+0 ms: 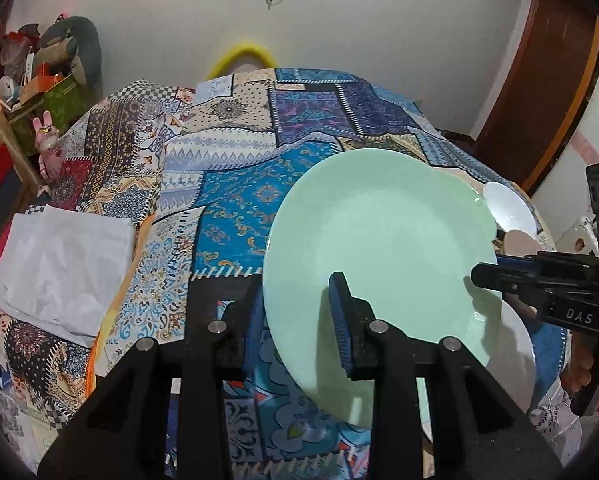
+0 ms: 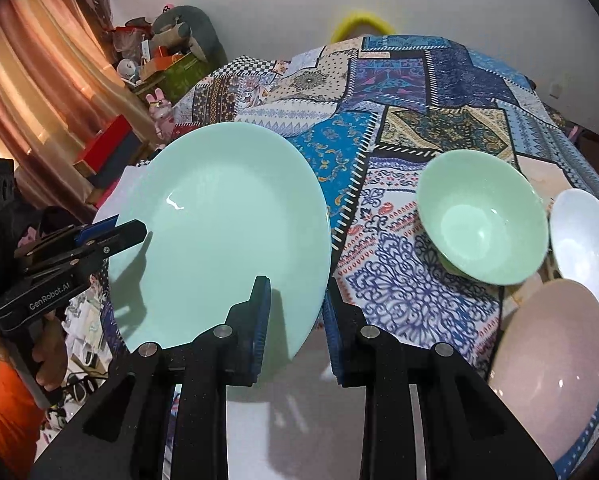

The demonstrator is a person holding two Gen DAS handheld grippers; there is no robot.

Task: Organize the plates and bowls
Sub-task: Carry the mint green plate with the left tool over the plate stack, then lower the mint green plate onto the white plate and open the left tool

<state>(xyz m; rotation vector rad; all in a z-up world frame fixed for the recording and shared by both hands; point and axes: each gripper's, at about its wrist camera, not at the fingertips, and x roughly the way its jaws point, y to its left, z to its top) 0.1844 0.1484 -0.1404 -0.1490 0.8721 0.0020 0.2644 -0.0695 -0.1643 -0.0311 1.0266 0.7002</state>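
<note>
A mint green plate (image 1: 383,240) is held tilted above the patchwork tablecloth (image 1: 227,184). My left gripper (image 1: 295,320) straddles its left rim, one finger above and one below. My right gripper (image 2: 295,316) straddles its opposite rim; the plate shows in the right wrist view (image 2: 223,232). Each gripper shows in the other's view, the right (image 1: 479,274) and the left (image 2: 139,230), shut on the rim. A white plate (image 1: 519,344) lies under the green one. A green bowl (image 2: 483,216), a white bowl (image 2: 587,232) and a pink bowl (image 2: 551,364) stand on the right.
A folded white cloth (image 1: 59,264) lies at the table's left edge. Boxes and toys (image 1: 43,92) crowd a shelf at far left. A curtain (image 2: 31,92) hangs on the left. A wooden door frame (image 1: 539,80) stands at right.
</note>
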